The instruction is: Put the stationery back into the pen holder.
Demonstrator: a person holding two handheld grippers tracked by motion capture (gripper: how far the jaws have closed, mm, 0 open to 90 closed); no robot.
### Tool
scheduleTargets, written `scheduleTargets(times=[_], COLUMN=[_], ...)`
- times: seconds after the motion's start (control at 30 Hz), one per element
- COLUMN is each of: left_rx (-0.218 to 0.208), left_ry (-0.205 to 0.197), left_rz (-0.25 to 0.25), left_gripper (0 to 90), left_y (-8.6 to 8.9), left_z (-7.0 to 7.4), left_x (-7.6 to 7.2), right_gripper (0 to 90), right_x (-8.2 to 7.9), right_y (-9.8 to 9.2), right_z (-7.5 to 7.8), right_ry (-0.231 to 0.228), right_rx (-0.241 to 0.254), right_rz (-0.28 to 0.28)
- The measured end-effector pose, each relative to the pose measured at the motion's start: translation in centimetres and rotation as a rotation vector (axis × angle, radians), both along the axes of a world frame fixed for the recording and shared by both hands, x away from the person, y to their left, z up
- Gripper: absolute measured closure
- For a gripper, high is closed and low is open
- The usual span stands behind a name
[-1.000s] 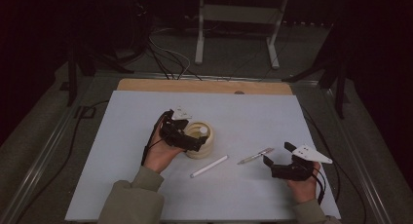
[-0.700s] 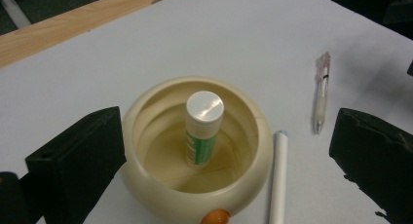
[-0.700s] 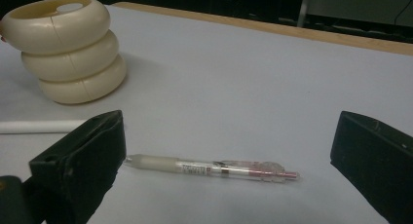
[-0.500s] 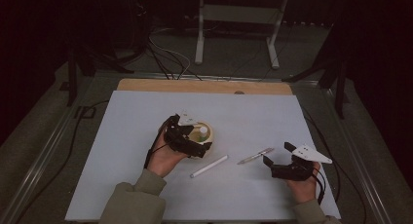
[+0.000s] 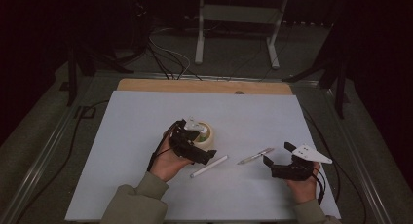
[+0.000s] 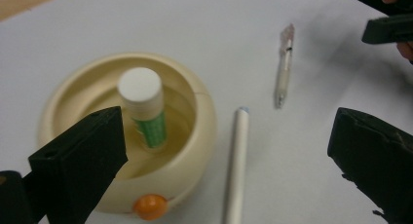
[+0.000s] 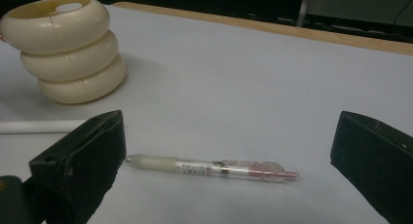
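Two tools sit low in the high view over a pale counter (image 5: 146, 112) whose white sheet covers nearly all of it, with a bare wooden strip along its far edge. Dark grey floor surrounds the counter. At the upper left of the frame black cables (image 5: 165, 58) loop across the floor toward a dark corner; a small red light glows near the top edge. At top centre stands a light grey stand (image 5: 234, 34) on two legs, and the right of the room falls into shadow.

Left of centre, the left tool (image 5: 197, 146) hangs just over a cream holder (image 5: 208, 136), its jaws released and wide apart, gripping nothing. In the left gripper view the holder (image 6: 195, 136) shows an orange button on its lower wall and a glue stick (image 6: 143, 107) standing upright inside, white cap up, green label below. Just right of the holder lies a white pen (image 5: 209, 166), close beside it though I cannot tell whether they touch.

Farther right a clear pen (image 5: 255, 156) lies flat on the sheet, apart from the white one. In the right gripper view it (image 7: 209, 169) lies crosswise between the two black jaws, with red inside its barrel, and the holder (image 7: 68, 48) stands at upper left as three stacked rings.

At lower right the right tool (image 5: 277, 160) is released too, jaws spread, near the clear pen without touching it.
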State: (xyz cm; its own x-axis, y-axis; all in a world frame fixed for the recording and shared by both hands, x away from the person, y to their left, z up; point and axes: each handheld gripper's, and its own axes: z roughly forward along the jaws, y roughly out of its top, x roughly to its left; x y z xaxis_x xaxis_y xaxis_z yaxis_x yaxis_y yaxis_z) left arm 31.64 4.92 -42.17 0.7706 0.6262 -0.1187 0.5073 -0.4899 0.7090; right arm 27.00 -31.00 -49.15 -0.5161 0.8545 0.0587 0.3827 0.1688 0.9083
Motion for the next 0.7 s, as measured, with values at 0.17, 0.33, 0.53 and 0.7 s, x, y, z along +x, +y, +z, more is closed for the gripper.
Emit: scheduleTargets(times=[0.17,0.33,0.53,0.7], left_rx=[0.057,0.062,0.128,0.205], left_ry=[-0.02,-0.006,0.035,0.046], left_rz=[-0.033,-0.089,-0.127,-0.138], left_gripper=[2.9,22.8,41.5,52.6], left_y=[-1.2,-2.0,-2.8,-3.8], left_z=[-0.2,-0.5,-1.7,-3.3], left_x=[-0.9,-1.3,-1.2,-1.2], right_gripper=[0.3,0.3,0.3,0.3], right_x=[0.0,0.0,0.0,0.0], right_y=[0.0,0.0,0.0,-0.1], right_z=[0.0,0.0,0.0,0.0], right_ry=[0.001,0.001,0.0,0.0], right_rx=[0.002,0.0,-0.001,-0.002], right_rz=[-0.001,0.0,0.001,-0.001])
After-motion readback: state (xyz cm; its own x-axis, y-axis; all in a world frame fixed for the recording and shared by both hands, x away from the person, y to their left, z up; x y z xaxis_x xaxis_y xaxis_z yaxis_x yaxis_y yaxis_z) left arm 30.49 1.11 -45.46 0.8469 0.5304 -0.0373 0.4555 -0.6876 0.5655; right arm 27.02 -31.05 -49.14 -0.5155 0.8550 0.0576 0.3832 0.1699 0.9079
